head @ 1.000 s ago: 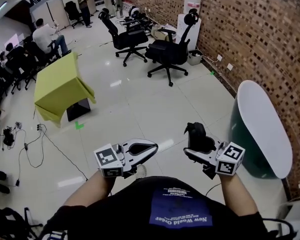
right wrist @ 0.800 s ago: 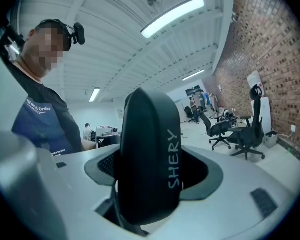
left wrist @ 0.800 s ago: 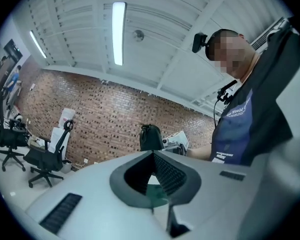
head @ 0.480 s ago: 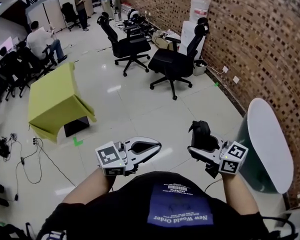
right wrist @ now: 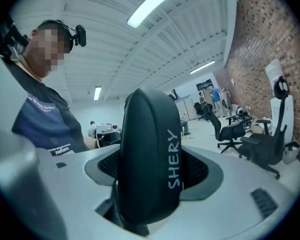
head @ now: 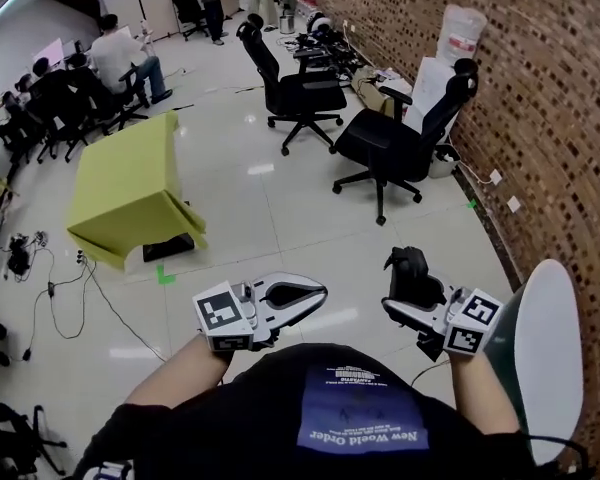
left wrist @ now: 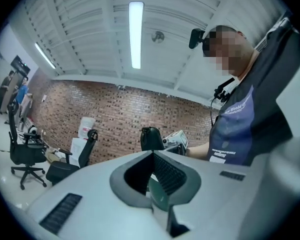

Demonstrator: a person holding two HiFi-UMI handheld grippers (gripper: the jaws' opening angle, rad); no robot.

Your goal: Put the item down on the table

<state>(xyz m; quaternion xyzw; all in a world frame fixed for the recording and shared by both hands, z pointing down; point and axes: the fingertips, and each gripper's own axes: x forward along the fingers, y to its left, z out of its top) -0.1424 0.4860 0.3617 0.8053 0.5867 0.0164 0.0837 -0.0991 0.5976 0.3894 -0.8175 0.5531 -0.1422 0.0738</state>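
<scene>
At the lower right of the head view, the white table (head: 552,353) has slid towards the corner compared with a second ago, while the left gripper (head: 318,291) and the right gripper (head: 410,290) sit before the person's chest as before; the right one clasps the black item (head: 408,266) above the floor, beside the table and not over it. From the left gripper view, the left jaws are pressed together on nothing. From the right gripper view, the item, lettered SHERY, stands upright between the pads, firmly pinched. I judge the put-down has not begun: the person must turn back towards the table and carry the item over its top
</scene>
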